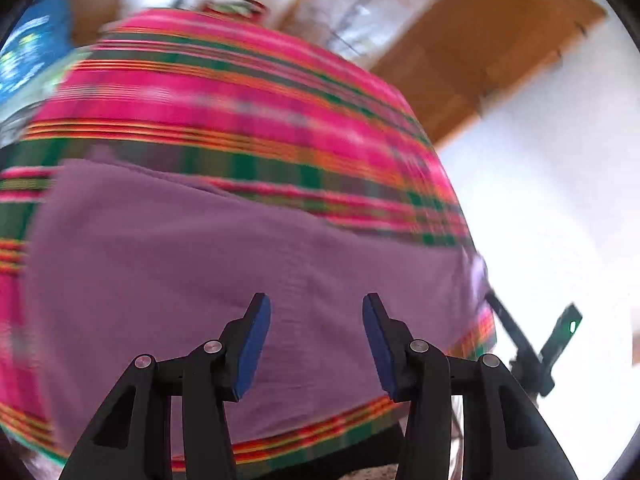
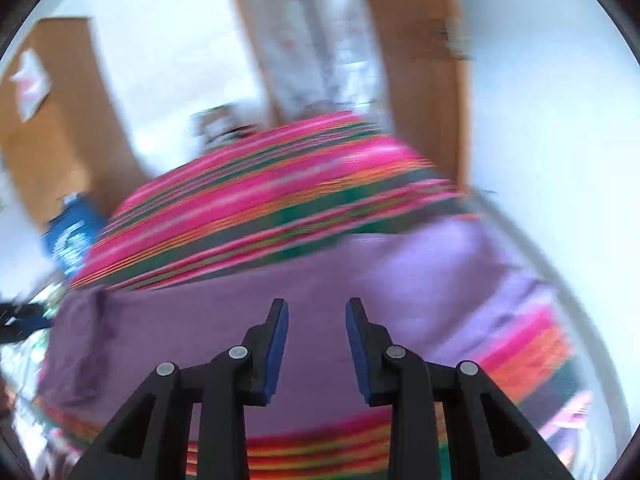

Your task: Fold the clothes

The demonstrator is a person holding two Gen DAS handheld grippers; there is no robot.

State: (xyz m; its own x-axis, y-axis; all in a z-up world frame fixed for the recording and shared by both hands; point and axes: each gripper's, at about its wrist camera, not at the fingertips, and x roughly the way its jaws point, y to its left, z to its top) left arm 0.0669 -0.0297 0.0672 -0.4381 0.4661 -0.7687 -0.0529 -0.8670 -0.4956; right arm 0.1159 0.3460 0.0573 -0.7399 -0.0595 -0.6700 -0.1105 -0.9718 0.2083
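White walls and brown wooden door panels (image 2: 424, 92) behind, all smeared by motion blur. Below them a surface draped in a pink, green and orange striped cloth (image 1: 224, 92), its stripes running across both views. Spread flat on that cloth, toward the near edge: a purple garment (image 1: 180, 248), filling the lower middle of the left wrist view and reaching almost to the cloth's right edge. Same purple garment (image 2: 320, 276) in the right wrist view, with a rumpled fold at its left end and a paler, brighter patch toward its right end. Striped cloth showing past the garment along the near edge in both views.

Left claw (image 1: 316, 320) over the garment, blue-padded fingers (image 1: 256, 344) spread wide, nothing between them. Right claw (image 2: 317, 320) likewise above the purple fabric, fingers (image 2: 358, 344) parted somewhat less widely, gripping nothing. Contact between fingertips and fabric impossible to judge through the blur.

Blue printed item (image 1: 28, 48) beyond the cloth's far left corner, seen again as a blue blur (image 2: 70, 236) in the right wrist view. Dark black piece of gear with a small green light (image 1: 560, 332) off the cloth's right edge.
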